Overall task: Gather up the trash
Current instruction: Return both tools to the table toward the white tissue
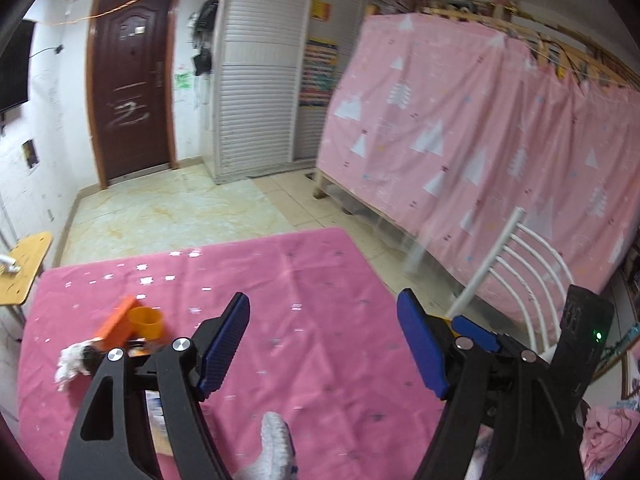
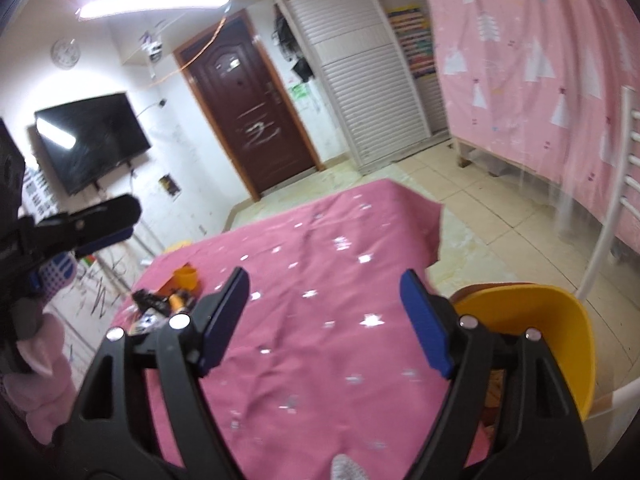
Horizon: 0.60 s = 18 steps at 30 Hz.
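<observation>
Left claw [image 1: 324,344] of mine gapes wide and empty over the pink cloth [image 1: 320,280] — trash heap [image 1: 120,340], with its orange cup [image 1: 149,322], lies off to its left. Right claw [image 2: 324,320] stands wide too, nothing between its pads — the heap [image 2: 168,300] sits left of it, a yellow bin [image 2: 560,340] just right.

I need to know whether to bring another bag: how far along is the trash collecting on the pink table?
Nothing looks finished. Both the left gripper and right gripper are open and empty over the pink tablecloth. Still left: the clutter at the table's left edge, including an orange cup, an orange box and a white crumpled wad. A yellow bin sits at the right.
</observation>
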Each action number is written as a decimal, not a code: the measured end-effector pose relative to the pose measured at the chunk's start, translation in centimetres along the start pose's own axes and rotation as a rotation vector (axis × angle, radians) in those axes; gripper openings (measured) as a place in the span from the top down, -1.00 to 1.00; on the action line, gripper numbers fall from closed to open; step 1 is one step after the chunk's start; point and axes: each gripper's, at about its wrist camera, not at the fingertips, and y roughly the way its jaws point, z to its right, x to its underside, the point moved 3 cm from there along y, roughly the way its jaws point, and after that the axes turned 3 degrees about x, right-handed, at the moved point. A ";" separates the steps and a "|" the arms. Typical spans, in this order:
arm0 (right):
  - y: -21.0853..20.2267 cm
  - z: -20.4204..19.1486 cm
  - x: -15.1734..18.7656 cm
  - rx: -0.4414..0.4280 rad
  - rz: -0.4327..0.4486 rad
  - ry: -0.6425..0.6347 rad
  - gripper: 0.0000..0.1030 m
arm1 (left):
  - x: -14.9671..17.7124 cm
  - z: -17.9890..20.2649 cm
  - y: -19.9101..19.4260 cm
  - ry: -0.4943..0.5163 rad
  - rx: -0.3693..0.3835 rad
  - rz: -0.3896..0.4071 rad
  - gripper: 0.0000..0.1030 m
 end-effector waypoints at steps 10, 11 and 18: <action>3.5 -7.7 1.4 -0.070 -0.089 -0.120 -0.48 | 0.2 -9.1 -2.0 -0.091 -0.130 0.046 -0.33; 3.8 -8.5 1.6 -0.078 -0.098 -0.131 -0.50 | 0.3 -10.0 -2.1 -0.093 -0.149 0.048 -0.33; 5.7 -12.7 2.7 -0.125 -0.151 -0.184 -0.58 | 1.2 -16.6 -3.1 -0.148 -0.232 0.051 -0.33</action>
